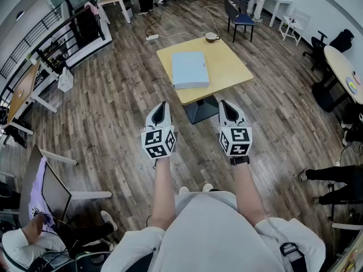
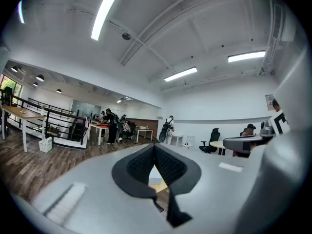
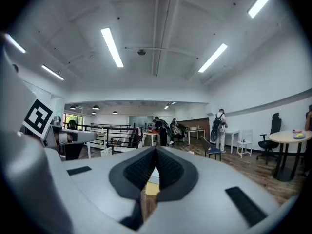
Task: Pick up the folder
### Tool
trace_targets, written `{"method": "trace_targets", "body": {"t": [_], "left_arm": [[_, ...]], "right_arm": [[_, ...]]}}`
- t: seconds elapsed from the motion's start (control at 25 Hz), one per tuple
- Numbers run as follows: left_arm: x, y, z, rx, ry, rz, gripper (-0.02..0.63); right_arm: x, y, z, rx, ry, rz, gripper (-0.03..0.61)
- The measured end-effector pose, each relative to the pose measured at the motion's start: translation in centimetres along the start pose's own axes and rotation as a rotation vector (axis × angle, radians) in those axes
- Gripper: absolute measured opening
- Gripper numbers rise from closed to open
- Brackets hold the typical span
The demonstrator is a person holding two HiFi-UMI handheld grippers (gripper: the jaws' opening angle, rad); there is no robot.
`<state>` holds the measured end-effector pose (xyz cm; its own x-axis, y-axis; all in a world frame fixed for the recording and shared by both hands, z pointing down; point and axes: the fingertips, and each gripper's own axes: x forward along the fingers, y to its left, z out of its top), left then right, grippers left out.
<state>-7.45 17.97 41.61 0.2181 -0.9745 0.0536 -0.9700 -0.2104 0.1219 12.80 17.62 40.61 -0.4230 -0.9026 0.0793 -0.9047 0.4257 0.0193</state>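
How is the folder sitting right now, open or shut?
Shut: the folder lies flat on the yellow table, one unbroken pale blue cover facing up.

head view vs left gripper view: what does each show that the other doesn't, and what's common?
Head view only: the folder lying flat on the yellow table, with a cup at the far edge.
Left gripper view only: ceiling lights, and the left gripper with jaws shut tip to tip, nothing between them.
Both: the right gripper, wood floor, black railing.
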Motion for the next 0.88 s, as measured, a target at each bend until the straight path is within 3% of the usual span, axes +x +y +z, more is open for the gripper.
{"method": "trace_targets", "body": {"t": [0.36,0.56,0.88], "left_arm": [[0.9,-1.9,0.6,0.0,-0.02,-0.012,0.009],[1.2,-3.9,-0.9,0.05,0.012,-0.052,0.009],[5.9,-0.9,-1.9,0.024,0.035,-0.007,0.009]], "right_arm": [[-0.1,-1.0,1.4,-0.035,-0.021,0.004,0.011],[0.4,-2.6,0.0,0.062,-0.029,-0.021,0.011],[5.7,-3.0,-1.7,0.073,-0.011,0.024,0.011]]}}
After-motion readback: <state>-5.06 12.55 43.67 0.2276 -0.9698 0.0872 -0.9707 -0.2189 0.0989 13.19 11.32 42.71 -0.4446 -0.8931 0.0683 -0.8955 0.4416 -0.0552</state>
